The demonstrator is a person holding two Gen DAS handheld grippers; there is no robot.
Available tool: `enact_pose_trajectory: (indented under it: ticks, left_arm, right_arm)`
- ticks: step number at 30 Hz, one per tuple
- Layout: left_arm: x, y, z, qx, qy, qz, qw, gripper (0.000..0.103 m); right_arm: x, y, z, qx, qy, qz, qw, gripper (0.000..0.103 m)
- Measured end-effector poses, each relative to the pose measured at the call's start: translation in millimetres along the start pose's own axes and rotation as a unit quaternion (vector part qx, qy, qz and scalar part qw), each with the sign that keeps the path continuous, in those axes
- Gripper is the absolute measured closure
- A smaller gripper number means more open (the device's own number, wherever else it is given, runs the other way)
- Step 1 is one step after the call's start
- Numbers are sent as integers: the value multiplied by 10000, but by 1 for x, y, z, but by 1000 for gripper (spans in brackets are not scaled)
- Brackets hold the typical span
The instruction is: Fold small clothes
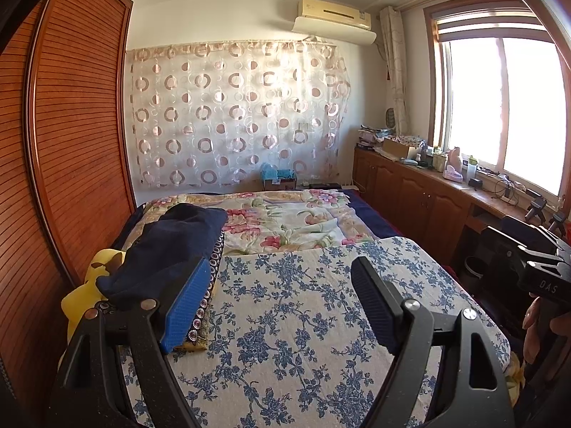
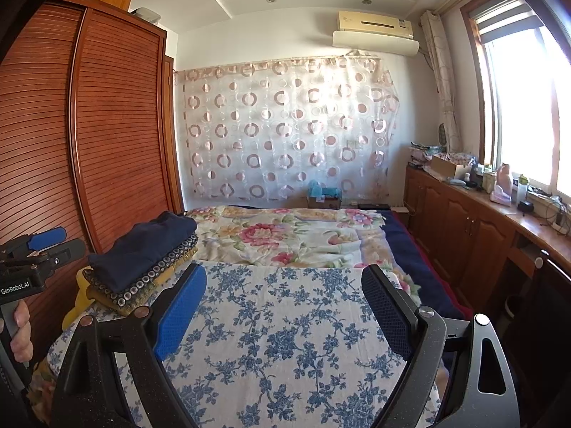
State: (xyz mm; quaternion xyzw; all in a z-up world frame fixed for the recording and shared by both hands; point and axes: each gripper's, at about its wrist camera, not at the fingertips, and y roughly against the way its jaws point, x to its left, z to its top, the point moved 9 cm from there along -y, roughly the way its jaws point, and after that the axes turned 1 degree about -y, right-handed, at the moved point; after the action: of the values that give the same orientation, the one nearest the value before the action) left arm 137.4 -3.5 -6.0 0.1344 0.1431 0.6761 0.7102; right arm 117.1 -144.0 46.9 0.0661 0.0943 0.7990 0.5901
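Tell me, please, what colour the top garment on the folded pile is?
Dark navy blue top garment, clearest in the right wrist view.

Folded clothes stack [image 2: 142, 260] sits on bed's [image 2: 285, 339] left edge, beside wardrobe [image 2: 107, 125]. Cabinets [image 2: 464, 221] run along right, under window [image 2: 528, 100]. Curtain [image 2: 285, 128] behind bed.

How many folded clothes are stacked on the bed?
3, in one pile at the bed's left edge: a navy piece on top, a dark circle-patterned one under it, a mustard one at the bottom. More may be hidden within.
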Motion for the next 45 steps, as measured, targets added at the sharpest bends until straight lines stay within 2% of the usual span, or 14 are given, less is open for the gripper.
enact_pose_trajectory:
  ticks: [45]
  left_arm:
    - [2, 1, 3, -5, 17, 3, 10000, 21]
  right_arm:
    - [-26, -3, 3, -53, 119, 146, 9998, 13]
